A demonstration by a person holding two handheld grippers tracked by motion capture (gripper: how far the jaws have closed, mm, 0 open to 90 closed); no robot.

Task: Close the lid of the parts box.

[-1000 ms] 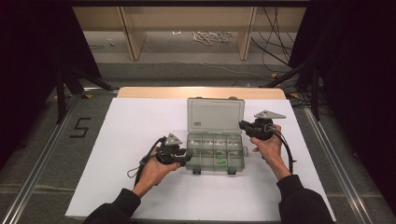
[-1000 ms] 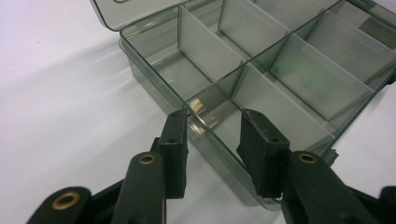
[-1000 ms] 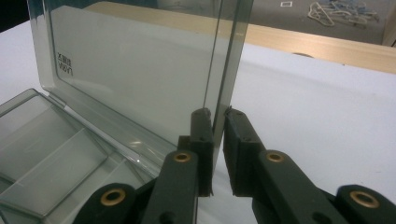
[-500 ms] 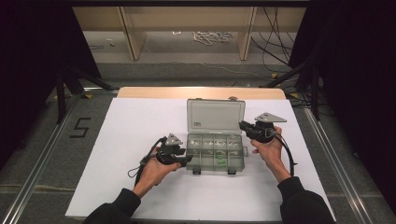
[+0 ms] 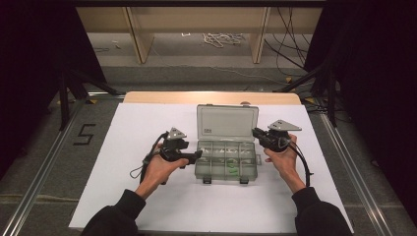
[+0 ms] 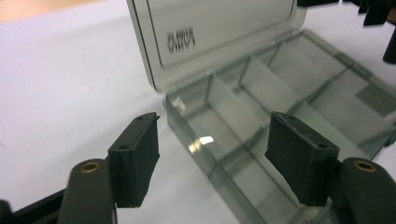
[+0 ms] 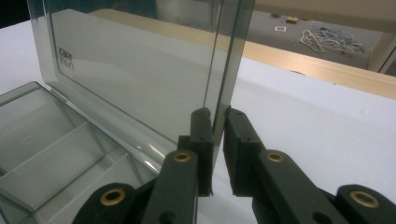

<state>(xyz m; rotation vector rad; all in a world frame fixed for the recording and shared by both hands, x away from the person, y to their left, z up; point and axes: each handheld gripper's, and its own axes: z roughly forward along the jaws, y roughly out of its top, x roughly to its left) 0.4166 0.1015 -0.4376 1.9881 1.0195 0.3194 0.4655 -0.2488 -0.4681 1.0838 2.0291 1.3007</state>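
Nearest you, your left claw (image 5: 195, 156) hangs at the left end of the clear compartment box (image 5: 226, 167) on the white surface (image 5: 147, 123), its jaws having just been opening and now standing well apart with nothing pressed between them, the box's near-left corner showing in the gap in the left gripper view. A little farther on, your right claw (image 5: 255, 132) is clamped on the right edge of the lid (image 7: 140, 70), which stands raised behind the tray. Something small and green (image 5: 234, 171) lies in a front compartment.
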